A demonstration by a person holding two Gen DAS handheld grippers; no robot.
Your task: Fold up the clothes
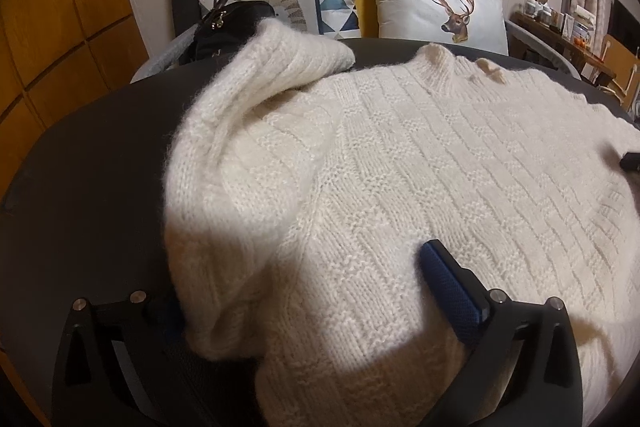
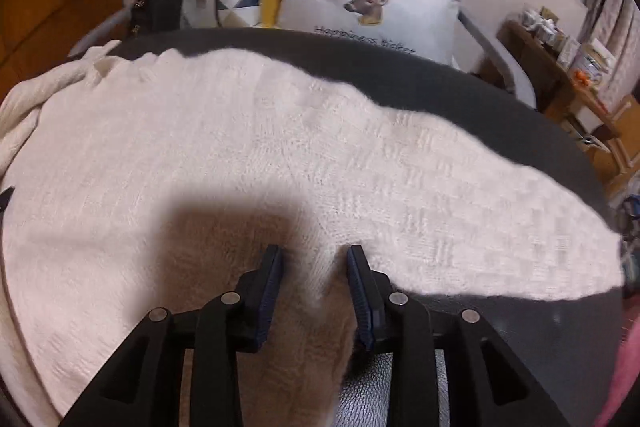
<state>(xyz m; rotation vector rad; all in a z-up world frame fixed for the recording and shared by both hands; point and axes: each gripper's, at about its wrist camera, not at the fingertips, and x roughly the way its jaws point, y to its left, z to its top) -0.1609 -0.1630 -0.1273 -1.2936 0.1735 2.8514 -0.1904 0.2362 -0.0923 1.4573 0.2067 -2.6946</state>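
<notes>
Two grippers work one cream knit sweater (image 1: 420, 163) spread flat on the dark round table (image 1: 88, 163), its long axis running side to side. The left gripper (image 1: 316, 307) stands released, jaws wide astride the folded-in sleeve (image 1: 240, 131). The right gripper (image 2: 314, 267) pinches a raised ridge of the hem, likely nearer the next fold.
</notes>
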